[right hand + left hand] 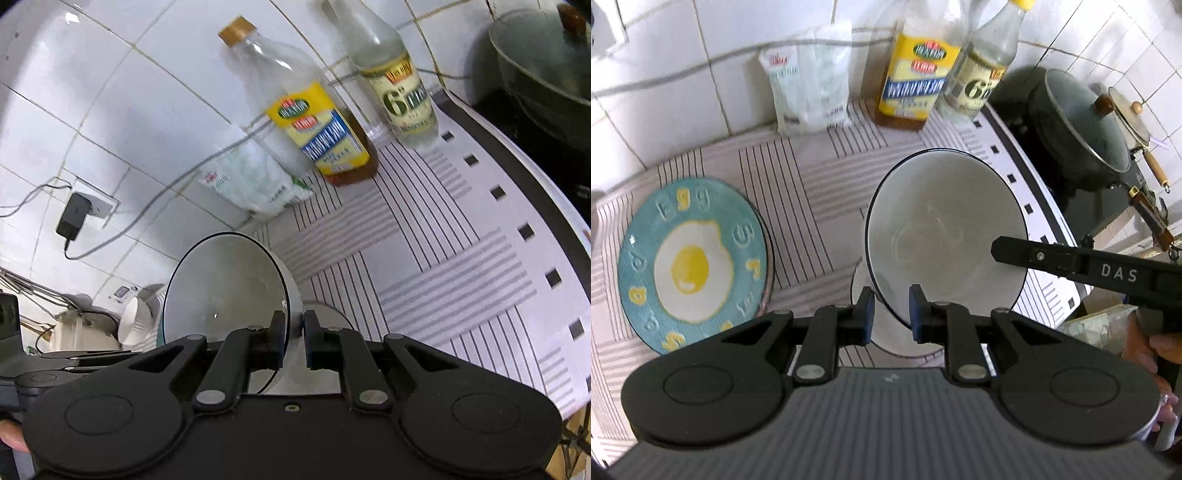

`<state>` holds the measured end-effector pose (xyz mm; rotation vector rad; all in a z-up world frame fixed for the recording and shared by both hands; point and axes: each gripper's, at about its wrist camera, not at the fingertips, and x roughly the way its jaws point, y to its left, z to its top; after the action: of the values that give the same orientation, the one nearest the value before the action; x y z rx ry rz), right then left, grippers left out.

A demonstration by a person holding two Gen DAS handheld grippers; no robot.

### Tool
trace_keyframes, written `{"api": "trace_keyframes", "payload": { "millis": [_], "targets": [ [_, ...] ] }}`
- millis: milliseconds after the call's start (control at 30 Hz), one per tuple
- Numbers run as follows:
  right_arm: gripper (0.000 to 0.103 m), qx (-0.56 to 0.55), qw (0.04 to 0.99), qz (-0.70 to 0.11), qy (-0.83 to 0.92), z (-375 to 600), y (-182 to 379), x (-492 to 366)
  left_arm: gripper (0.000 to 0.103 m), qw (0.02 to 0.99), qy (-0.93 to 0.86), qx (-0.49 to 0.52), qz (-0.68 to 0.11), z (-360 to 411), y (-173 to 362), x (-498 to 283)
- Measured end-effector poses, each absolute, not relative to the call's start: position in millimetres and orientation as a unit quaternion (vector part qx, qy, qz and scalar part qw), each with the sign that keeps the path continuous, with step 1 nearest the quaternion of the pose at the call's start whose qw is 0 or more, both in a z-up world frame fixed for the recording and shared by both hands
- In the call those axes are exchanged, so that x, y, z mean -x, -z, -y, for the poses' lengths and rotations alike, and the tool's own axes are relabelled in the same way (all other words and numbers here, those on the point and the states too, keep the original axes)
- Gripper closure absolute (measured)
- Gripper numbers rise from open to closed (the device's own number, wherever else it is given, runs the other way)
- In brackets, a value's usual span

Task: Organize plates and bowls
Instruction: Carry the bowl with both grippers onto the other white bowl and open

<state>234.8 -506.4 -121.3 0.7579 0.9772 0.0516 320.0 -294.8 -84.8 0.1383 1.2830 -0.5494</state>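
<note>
A white bowl with a dark rim is tilted up over a second white bowl on the striped cloth. My right gripper reaches in from the right and is shut on the tilted bowl's rim; the right wrist view shows its fingers clamped on the bowl wall. My left gripper straddles the tilted bowl's near rim with a gap, open. A teal fried-egg plate lies on another plate to the left.
Two bottles and a white bag stand against the tiled wall. A lidded dark pot sits on the stove at the right. A charger is plugged into a wall socket.
</note>
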Motion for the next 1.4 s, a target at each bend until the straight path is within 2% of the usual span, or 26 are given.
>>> {"api": "trace_keyframes", "payload": {
  "millis": [500, 700, 1133, 1400],
  "targets": [
    [0.089, -0.324, 0.798, -0.508, -0.004, 492, 149, -240, 0.085, 0.725, 0.235, -0.040, -0.646, 283, 142, -317],
    [0.089, -0.217, 0.825, -0.522, 0.000, 468, 150, -244, 0.085, 0.716, 0.223, -0.047, -0.660, 290, 156, -315],
    [0.089, -0.047, 0.862, -0.505, 0.018, 431, 157, -245, 0.084, 0.718, 0.212, -0.065, -0.660, 296, 163, -314],
    [0.083, -0.056, 0.862, -0.503, 0.022, 432, 152, -244, 0.080, 0.725, 0.211, -0.059, -0.653, 287, 151, -312]
  ]
}}
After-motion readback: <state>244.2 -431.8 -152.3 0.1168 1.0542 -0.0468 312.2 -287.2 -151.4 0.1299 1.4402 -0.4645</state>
